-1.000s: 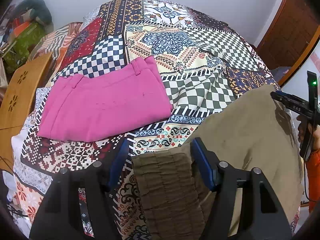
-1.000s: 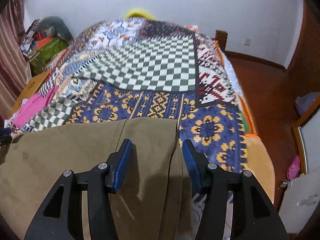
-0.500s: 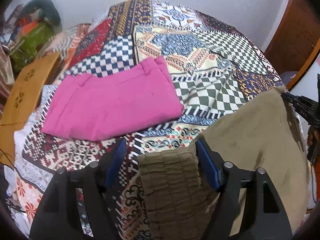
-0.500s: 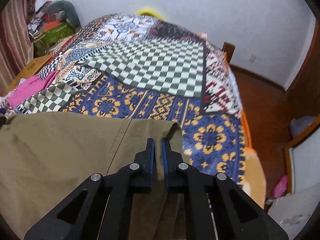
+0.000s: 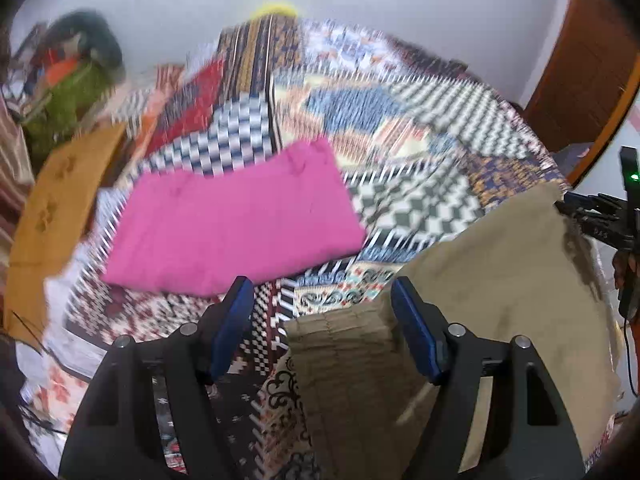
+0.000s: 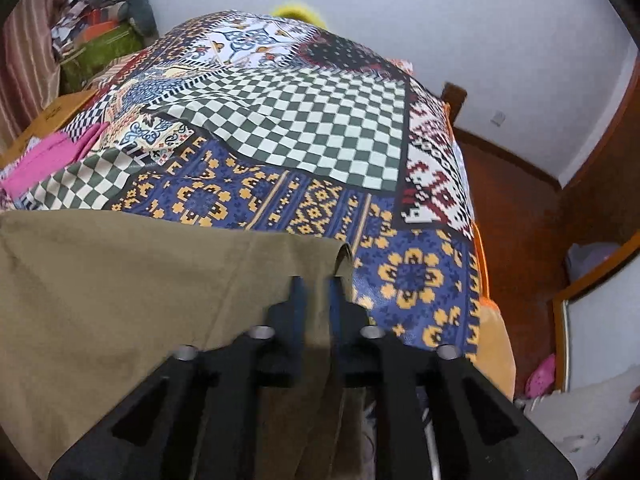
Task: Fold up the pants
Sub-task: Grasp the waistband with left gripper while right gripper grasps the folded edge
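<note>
**Right jaws clamped on khaki pants, left jaws spread wide**

In the right wrist view, right gripper [image 6: 316,292] at lower centre, jaws pressed together on the hem corner of the khaki pants [image 6: 132,280], cloth pinched between the blue pads [image 6: 297,300]. Pants fabric spread from there across the lower left of the frame, a seam line running diagonally through it. Beyond the hem, patchwork bedspread [image 6: 288,128] on the bed: blue-and-yellow flower blocks just above the jaws, green-and-white checks at centre, red-and-white geometric strip at right. Folded pink garment [image 6: 48,156] at the left edge, well apart from the khaki cloth. Wooden floor [image 6: 516,208] at right; small wall socket [image 6: 497,118] at upper right.

In the left wrist view, blurred by motion, left gripper [image 5: 322,320] at lower centre, jaws wide apart, nothing gripped. Gathered elastic waistband [image 5: 340,344] of the pants between the blue pads [image 5: 416,336], near the right-hand pad; contact with it not discernible. Pink garment above the jaws, flat on the bedspread, just beside the waistband end. Right gripper visible at the right edge of the frame holding the far corner of the pants, a green light [image 5: 634,177] above it. Pale lettering on that gripper's side, too blurred to read. Tan cardboard box [image 5: 52,208] at left; no legible writing anywhere.
</note>
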`<control>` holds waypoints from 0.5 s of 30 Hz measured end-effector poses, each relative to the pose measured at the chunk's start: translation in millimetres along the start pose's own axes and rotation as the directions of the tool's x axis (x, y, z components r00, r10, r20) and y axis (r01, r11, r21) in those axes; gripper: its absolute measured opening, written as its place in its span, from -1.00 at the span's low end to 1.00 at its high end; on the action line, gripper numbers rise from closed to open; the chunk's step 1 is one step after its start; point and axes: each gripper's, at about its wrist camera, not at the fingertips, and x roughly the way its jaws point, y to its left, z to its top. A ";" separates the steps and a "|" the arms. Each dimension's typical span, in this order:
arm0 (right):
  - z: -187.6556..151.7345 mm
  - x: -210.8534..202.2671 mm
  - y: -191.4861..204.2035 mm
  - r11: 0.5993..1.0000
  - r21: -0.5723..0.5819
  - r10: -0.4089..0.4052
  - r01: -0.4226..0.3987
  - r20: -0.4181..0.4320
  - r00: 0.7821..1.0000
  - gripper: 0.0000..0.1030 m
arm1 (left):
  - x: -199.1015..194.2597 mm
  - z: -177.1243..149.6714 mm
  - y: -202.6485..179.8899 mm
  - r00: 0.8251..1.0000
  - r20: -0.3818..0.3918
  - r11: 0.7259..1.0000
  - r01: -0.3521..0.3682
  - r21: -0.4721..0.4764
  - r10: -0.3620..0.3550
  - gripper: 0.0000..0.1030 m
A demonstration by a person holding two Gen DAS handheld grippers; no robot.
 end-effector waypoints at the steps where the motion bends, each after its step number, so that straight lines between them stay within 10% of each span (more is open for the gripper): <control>1: -0.9 -7.5 -0.9 1.000 0.011 0.009 -0.009 0.011 1.000 0.01 | -11.7 2.1 -1.8 1.000 0.028 1.000 0.004 0.012 -0.005 0.40; 6: 0.2 -43.5 11.2 0.996 0.018 0.082 -0.084 0.092 0.992 0.08 | -41.3 8.8 -10.8 0.994 0.086 0.997 0.065 0.031 -0.068 0.39; 15: 12.3 -34.2 91.2 0.961 -0.042 0.275 -0.273 0.071 0.959 0.21 | -2.5 -6.0 -33.6 0.983 -0.057 0.984 0.178 0.024 -0.177 0.13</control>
